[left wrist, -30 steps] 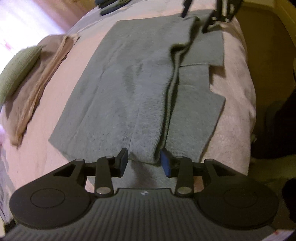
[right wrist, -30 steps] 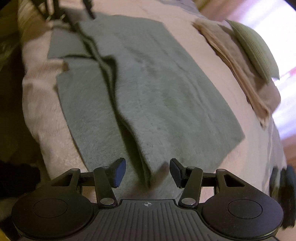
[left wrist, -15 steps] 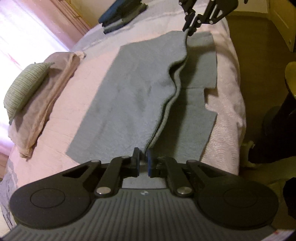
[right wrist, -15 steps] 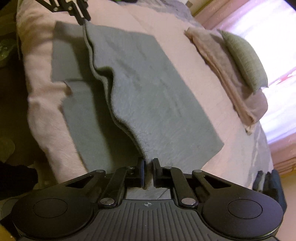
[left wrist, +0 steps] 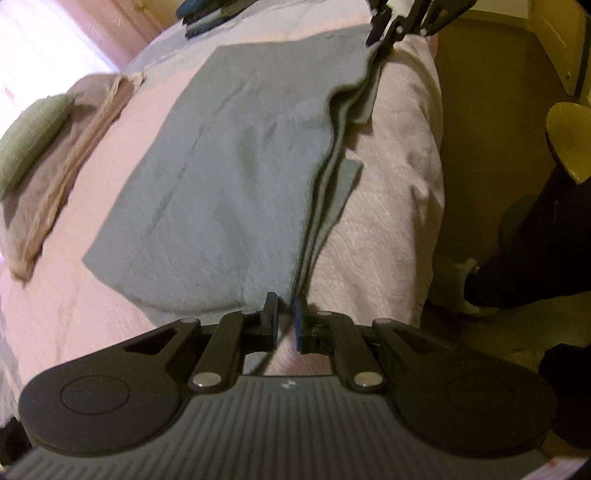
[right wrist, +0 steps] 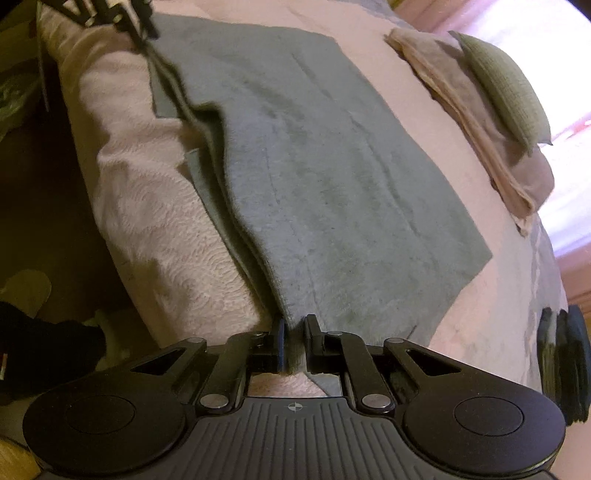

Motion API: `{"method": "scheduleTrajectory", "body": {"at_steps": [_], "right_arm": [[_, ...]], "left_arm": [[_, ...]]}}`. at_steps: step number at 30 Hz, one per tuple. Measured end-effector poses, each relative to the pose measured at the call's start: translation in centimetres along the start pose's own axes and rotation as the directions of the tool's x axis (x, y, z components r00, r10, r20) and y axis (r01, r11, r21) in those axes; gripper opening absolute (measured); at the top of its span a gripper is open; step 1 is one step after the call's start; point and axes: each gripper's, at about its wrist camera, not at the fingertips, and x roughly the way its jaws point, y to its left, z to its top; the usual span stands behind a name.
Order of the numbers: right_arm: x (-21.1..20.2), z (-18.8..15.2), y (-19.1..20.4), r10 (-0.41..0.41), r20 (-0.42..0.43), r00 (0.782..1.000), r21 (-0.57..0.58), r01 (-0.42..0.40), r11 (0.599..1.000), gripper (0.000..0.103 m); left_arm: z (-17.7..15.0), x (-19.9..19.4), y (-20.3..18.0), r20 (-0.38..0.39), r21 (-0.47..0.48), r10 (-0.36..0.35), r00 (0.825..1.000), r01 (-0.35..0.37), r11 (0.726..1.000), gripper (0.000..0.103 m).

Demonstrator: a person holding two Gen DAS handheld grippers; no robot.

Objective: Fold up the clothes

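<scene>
At twelve o'clock from both our hand-held grippers, left [left wrist: 284, 317] and right [right wrist: 293, 343], each clamping the gray garment's [left wrist: 229, 155] edge, its fold runs away lengthwise.

Open pink bedspread [left wrist: 384, 229] lay along the near bed edge, room enough for a gripper to slip past the grey garment [left wrist: 229, 177] there. Toward the window, a folded beige blanket [right wrist: 480, 122] with a green cushion [right wrist: 506, 88] on top blocked that side. A dark stack of clothes [left wrist: 207, 14] sat at the far end, with bare cover between it and the garment.
</scene>
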Motion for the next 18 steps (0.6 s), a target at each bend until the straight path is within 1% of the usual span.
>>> {"method": "scheduleTrajectory", "body": {"at_steps": [2, 4, 6, 7, 9, 11, 13, 15, 17, 18], "right_arm": [[-0.5, 0.2, -0.5, 0.021, -0.057, 0.998, 0.066, -0.018, 0.998, 0.019], [-1.6, 0.3, -1.2, 0.041, -0.069, 0.997, 0.149, -0.031, 0.988, 0.047], [-3.3, 0.8, -2.0, 0.046, -0.062, 0.997, 0.247, -0.029, 0.969, 0.057], [-4.1, 1.2, -2.2, 0.048, -0.059, 0.997, 0.292, -0.029, 0.956, 0.059], [-5.5, 2.2, -3.2, 0.058, -0.056, 0.997, 0.404, -0.031, 0.914, 0.059], [-6.7, 3.6, -4.2, 0.063, -0.042, 0.997, 0.505, -0.033, 0.862, 0.06], [-7.7, 5.0, -4.6, 0.056, -0.033, 0.998, 0.57, -0.027, 0.822, 0.06], [-8.7, 6.5, -5.0, 0.055, -0.009, 0.998, 0.617, -0.037, 0.786, 0.06], [-9.5, 7.9, -4.8, 0.063, 0.005, 0.998, 0.628, -0.052, 0.777, 0.061], [-9.8, 8.5, -4.8, 0.067, 0.013, 0.998, 0.623, -0.061, 0.78, 0.061]], "left_arm": [[-0.2, -0.5, 0.5, -0.033, -0.058, -0.014, 0.999, 0.012, 0.998, 0.006], [-0.4, -1.7, 1.1, -0.054, -0.12, -0.015, 0.998, 0.008, 0.993, 0.007], [-0.4, -3.3, 1.7, -0.068, -0.186, -0.013, 0.998, 0.0, 0.983, 0.01], [-0.4, -4.1, 2.1, -0.072, -0.219, -0.01, 0.997, -0.006, 0.976, 0.01], [-0.3, -5.5, 3.1, -0.081, -0.29, -0.002, 0.997, -0.021, 0.957, 0.011], [-0.1, -6.7, 4.2, -0.09, -0.353, 0.007, 0.996, -0.039, 0.935, 0.017], [0.2, -7.5, 5.4, -0.107, -0.404, 0.02, 0.994, -0.062, 0.913, 0.022], [0.5, -8.1, 6.8, -0.118, -0.455, 0.023, 0.993, -0.075, 0.887, 0.024], [0.9, -8.7, 8.2, -0.13, -0.49, 0.022, 0.991, -0.083, 0.868, 0.038], [1.2, -9.0, 8.8, -0.131, -0.495, 0.027, 0.991, -0.089, 0.864, 0.04]]}}
